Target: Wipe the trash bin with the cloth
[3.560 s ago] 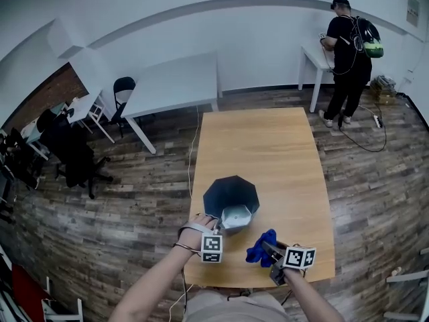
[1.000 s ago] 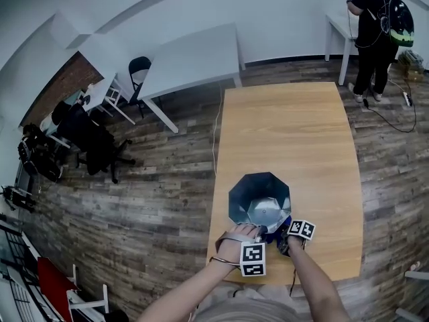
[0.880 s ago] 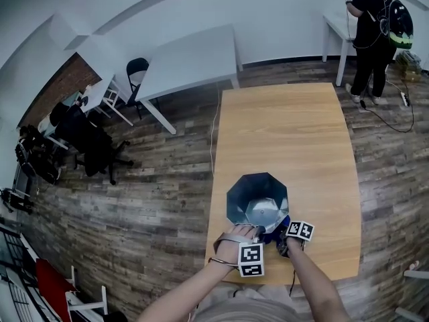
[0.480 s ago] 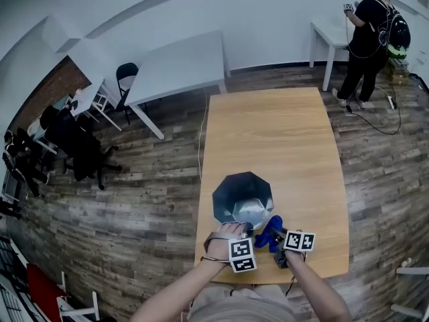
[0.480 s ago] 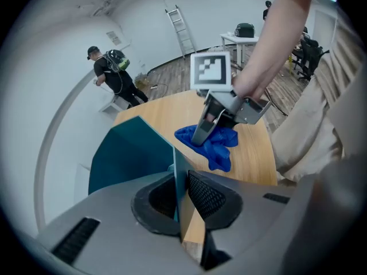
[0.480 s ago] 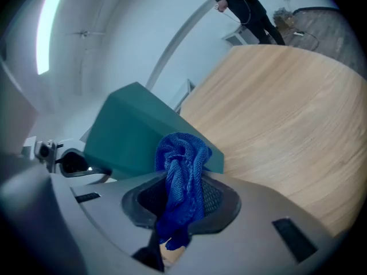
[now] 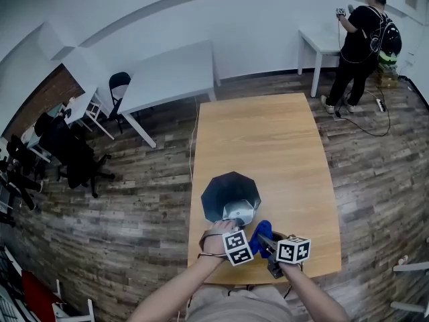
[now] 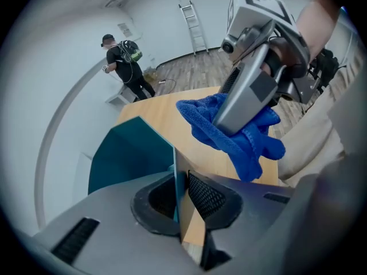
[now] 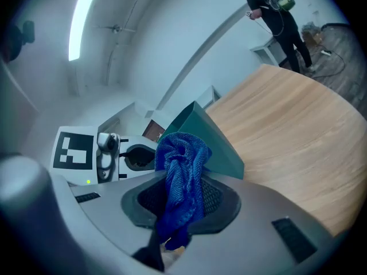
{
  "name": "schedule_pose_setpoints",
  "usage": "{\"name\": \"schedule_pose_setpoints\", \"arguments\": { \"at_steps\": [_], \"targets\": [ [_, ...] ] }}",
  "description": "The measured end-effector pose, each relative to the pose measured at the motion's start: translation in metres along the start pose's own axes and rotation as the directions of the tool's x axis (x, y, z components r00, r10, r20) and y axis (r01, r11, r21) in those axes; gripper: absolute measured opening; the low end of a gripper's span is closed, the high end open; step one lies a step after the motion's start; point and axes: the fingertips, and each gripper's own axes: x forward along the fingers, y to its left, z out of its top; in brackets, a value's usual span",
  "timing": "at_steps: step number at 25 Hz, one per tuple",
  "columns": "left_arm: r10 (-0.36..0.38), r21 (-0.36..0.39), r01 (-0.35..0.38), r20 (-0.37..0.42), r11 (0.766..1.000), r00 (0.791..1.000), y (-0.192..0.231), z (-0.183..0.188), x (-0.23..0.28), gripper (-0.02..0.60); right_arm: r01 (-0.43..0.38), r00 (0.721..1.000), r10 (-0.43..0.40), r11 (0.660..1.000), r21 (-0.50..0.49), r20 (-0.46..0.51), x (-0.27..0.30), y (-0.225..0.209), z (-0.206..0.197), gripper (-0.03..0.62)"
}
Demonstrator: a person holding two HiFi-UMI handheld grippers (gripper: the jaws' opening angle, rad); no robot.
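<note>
Forearms reach in from the near edge of the wooden surface. The left claw points steeply down, its jaws nearly together and pinching the thin near wall of the trash bin. The bin stands upright and open-topped on the near left part of the surface. Just right of it, the right claw tilts slightly downward, clamped on a bunched blue cloth that hangs from its jaws beside the bin's rim, close against the left claw. Farther off stand a white table, a black chair and, by the far wall, a person wearing a backpack.
</note>
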Motion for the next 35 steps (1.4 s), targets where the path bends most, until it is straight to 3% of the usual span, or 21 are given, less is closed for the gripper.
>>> {"name": "schedule_pose_setpoints", "arguments": {
  "at_steps": [3,5,17,25,35],
  "targets": [
    [-0.012,0.007,0.012,0.006,1.000,1.000,-0.002,0.001,-0.001,0.049,-0.008,1.000,0.006,0.996,-0.093,-0.023,0.005,0.013,-0.001,0.084],
    [-0.022,0.013,0.022,0.014,1.000,1.000,-0.002,0.001,-0.002,0.049,-0.016,0.999,0.013,0.994,-0.104,-0.034,0.013,0.015,-0.002,0.084],
    [-0.085,0.028,0.084,0.031,0.996,0.996,-0.003,0.001,-0.002,0.043,0.009,0.993,-0.006,1.000,0.025,-0.114,0.069,-0.023,-0.024,0.084],
    [-0.128,0.035,0.127,0.037,0.991,0.991,-0.004,0.001,-0.002,0.038,0.108,0.976,-0.087,0.989,0.097,-0.200,0.110,-0.086,-0.067,0.084],
    [-0.155,0.015,0.154,0.028,0.988,0.988,-0.001,0.002,0.000,0.037,0.224,0.934,-0.168,0.963,0.152,-0.315,0.152,-0.151,-0.109,0.083]
  ]
}}
